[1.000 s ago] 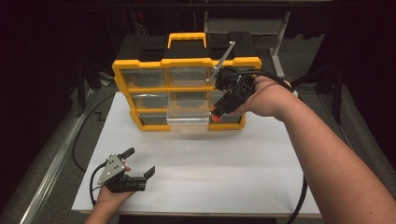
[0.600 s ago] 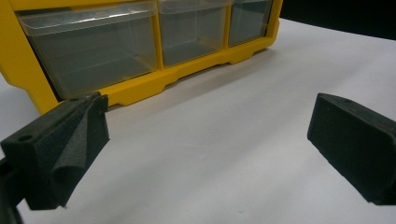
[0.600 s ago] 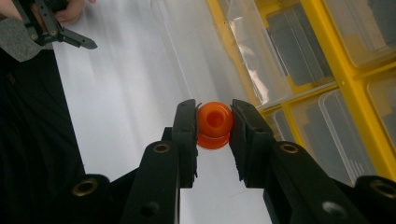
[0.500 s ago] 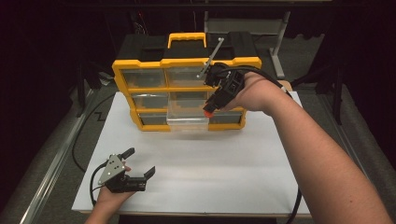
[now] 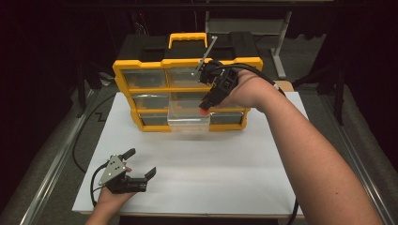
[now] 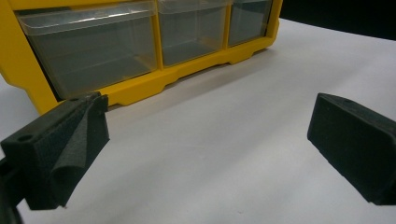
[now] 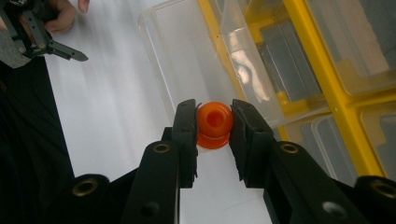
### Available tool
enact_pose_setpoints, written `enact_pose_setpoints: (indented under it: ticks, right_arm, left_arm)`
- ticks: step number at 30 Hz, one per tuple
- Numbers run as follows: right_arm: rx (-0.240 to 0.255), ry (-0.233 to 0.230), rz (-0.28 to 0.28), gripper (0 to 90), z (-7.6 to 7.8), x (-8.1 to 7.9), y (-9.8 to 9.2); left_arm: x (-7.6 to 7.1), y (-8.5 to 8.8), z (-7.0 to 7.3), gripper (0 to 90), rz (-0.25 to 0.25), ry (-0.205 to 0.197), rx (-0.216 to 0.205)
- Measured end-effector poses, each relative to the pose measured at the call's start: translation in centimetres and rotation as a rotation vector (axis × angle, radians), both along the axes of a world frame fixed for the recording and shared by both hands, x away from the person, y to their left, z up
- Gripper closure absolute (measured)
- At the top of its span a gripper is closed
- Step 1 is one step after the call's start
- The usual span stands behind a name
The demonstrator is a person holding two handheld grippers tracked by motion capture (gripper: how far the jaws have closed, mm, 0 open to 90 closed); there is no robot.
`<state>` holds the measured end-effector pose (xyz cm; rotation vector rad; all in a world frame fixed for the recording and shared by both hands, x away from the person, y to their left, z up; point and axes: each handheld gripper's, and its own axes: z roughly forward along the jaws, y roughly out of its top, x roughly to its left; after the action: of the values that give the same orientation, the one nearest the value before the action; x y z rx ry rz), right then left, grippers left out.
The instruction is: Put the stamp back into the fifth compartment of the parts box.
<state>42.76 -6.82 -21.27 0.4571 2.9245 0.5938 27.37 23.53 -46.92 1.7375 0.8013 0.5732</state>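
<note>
Shifted leftward along the yellow organiser (image 5: 187, 93) since a second ago: right gripper (image 5: 205, 107), jaws clamped on a small orange cap-like piece (image 7: 215, 123), now poised above the pulled-out clear drawer (image 5: 187, 115) in the bottom row. Means the drop looks close, piece not yet released and still clear of the drawer floor (exact height over it hard to judge). Left gripper (image 5: 140, 168) unmoved near the front left of the white board (image 5: 225, 173), jaws wide apart, nothing between them, pointing toward the organiser's lower drawers. Smooth white board on a grey table; beyond it a dark room, black cases behind the organiser, a metal stand at the back
</note>
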Motion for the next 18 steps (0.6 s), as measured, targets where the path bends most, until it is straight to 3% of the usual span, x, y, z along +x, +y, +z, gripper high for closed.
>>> enact_pose_setpoints:
  ticks: [18]
  right_arm:
    - [-0.003,-0.004,0.017,73.4,-0.1,1.1,2.2]
  left_arm:
    - [0.0,0.0,0.0,0.3,-0.007,0.001,-0.003]
